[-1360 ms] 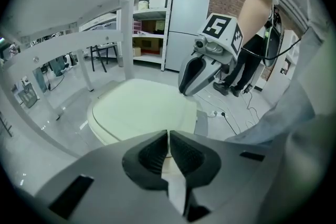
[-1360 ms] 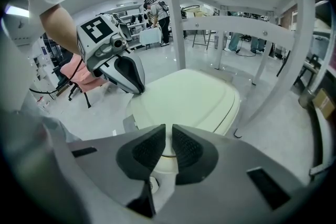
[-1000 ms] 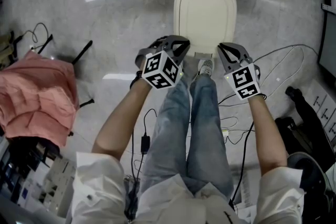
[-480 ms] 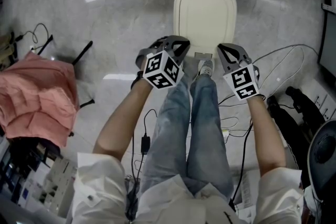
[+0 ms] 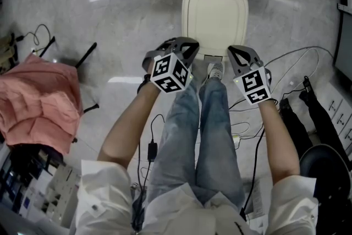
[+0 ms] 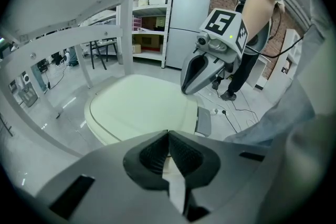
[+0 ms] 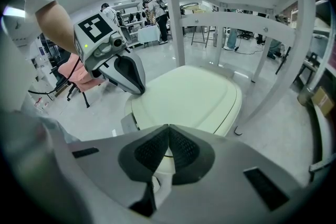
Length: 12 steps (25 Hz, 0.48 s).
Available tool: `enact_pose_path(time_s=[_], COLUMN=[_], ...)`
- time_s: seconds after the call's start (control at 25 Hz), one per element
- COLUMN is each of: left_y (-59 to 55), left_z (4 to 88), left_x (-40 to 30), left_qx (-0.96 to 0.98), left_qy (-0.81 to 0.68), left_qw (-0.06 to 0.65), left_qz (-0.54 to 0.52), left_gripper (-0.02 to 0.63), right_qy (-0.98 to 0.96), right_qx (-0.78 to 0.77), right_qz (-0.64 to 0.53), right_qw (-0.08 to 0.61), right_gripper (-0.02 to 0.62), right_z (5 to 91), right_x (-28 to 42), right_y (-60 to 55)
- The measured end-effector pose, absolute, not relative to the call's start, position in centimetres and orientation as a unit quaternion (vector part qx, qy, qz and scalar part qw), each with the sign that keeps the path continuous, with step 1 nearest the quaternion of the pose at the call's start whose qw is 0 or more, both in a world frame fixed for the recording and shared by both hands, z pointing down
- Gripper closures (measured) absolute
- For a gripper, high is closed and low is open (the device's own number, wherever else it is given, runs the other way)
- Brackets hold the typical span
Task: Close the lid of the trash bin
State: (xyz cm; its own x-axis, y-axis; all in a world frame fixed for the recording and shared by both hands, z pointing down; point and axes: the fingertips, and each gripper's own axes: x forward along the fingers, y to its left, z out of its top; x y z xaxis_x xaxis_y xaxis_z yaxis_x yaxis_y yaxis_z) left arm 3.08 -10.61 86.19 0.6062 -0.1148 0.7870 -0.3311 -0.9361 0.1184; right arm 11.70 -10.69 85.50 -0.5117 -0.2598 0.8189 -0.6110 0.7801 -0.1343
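Both shut: left hand-held gripper (image 5: 194,46), right hand-held gripper (image 5: 230,49); lid (image 5: 214,11) closed.

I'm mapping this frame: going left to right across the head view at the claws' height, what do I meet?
Pink cloth → left claw → the person's shoe → right claw. The trash bin lies beyond, overlapping both claws, so it has no clear place.

— Can we read any words or numbers anywhere?
— No, none. We find only black-and-white square patterns on our left gripper (image 5: 192,45) and right gripper (image 5: 231,50).
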Motion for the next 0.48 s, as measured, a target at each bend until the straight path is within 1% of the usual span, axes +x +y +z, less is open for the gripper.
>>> enact_pose_path(time_s=[0.48], left_y=[-10.57], left_z=[86.44], left_x=[3.02], left_qx=[0.888], left_qy=[-0.123], left_qw=[0.126], left_qz=[0.426], left_gripper=[0.58], right_qy=[-0.843], right_qx=[0.26], right_qz=[0.216], right_qw=[0.418], right_gripper=[0.577], right_z=[85.75], right_x=[11.59], right_y=[-10.63])
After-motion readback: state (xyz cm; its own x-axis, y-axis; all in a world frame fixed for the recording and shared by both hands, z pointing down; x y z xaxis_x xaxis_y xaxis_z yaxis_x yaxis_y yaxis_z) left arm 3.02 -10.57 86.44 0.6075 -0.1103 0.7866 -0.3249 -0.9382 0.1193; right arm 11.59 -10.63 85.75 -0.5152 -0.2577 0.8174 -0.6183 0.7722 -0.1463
